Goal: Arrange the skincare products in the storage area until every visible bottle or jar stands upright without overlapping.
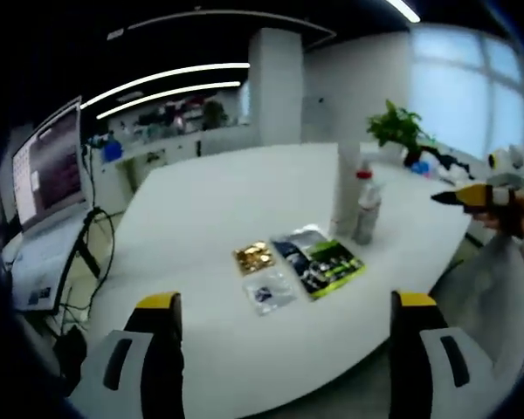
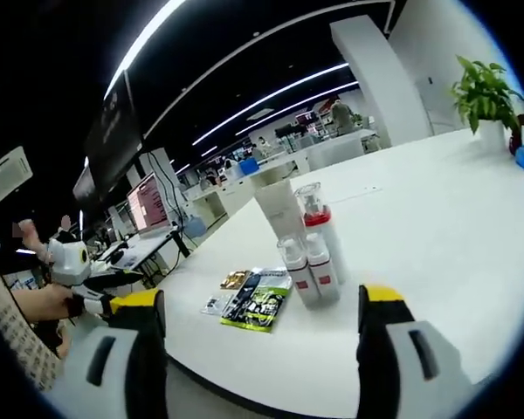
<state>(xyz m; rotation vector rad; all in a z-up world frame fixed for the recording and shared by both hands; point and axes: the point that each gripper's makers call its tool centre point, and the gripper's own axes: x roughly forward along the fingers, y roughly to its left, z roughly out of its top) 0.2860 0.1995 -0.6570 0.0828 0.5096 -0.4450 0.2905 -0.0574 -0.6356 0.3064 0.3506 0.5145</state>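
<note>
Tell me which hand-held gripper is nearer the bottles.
Right, I'd judge. The right hand-held gripper faces the bottles closely; the left hand-held gripper hangs back past the table edge, packets between it and them.

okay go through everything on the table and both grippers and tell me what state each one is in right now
White tube: standing upright.
Tall bottle with red band: upright, clear cap on.
Two small bottles: upright, side by side and close together in front of the tall one.
Packets: lying flat beside the bottles, some overlapping.
Potted plant: upright at the table's far end.
Left gripper: open, holding nothing.
Right gripper: open, holding nothing.
</note>
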